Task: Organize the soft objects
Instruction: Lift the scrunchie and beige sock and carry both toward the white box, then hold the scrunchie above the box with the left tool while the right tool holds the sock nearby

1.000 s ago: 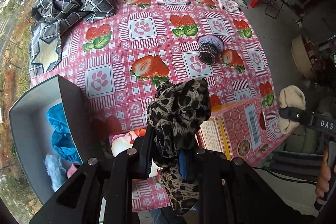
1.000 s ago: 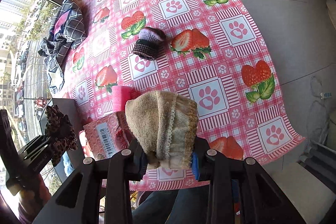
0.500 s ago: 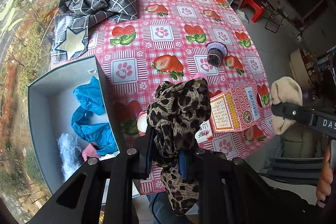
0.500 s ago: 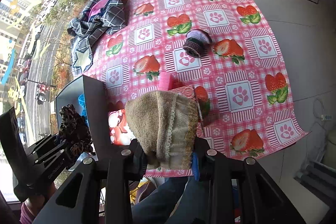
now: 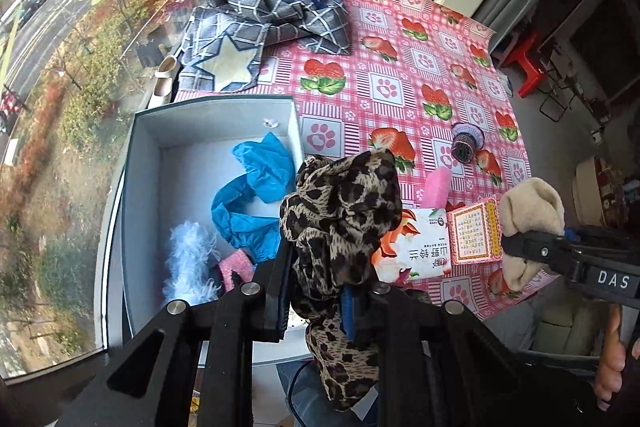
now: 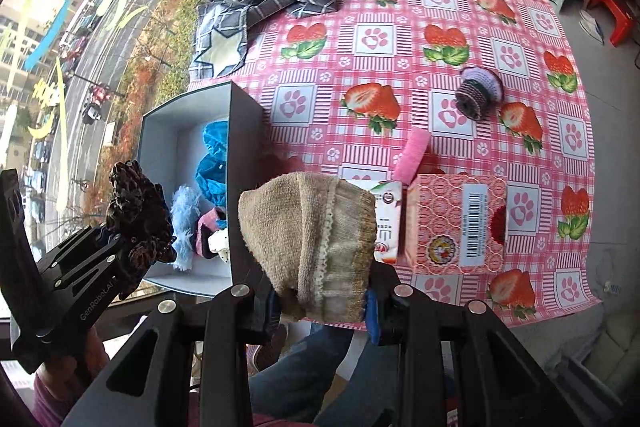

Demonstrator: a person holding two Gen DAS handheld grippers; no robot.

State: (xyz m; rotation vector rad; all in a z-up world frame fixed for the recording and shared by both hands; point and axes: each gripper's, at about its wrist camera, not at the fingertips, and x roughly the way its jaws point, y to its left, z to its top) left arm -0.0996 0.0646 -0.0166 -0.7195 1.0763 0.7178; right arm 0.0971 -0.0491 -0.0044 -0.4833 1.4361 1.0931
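My left gripper point(image 5: 316, 301) is shut on a leopard-print cloth point(image 5: 344, 215), held in the air beside the grey box point(image 5: 208, 111); the same cloth point(image 6: 138, 211) shows at the left of the right wrist view. My right gripper point(image 6: 322, 301) is shut on a beige knitted sock point(image 6: 316, 239), which hangs above the table's near edge, and the sock point(image 5: 528, 223) shows at the right of the left wrist view. The box holds a blue cloth point(image 5: 256, 195), a pale blue fluffy piece point(image 5: 188, 263) and a pink knitted piece point(image 5: 236, 267).
On the pink strawberry tablecloth point(image 6: 400, 39) lie a purple knitted item point(image 6: 478, 91), a pink sponge point(image 6: 416, 147), a pink carton point(image 6: 456, 223) and a white packet point(image 5: 416, 247). A grey checked garment point(image 5: 276, 11) is heaped at the far left. A window runs along the left.
Both grippers have risen and swung left with their cloths, rolling as they went. The grey box, at the left edge before, now lies open right under the left gripper.
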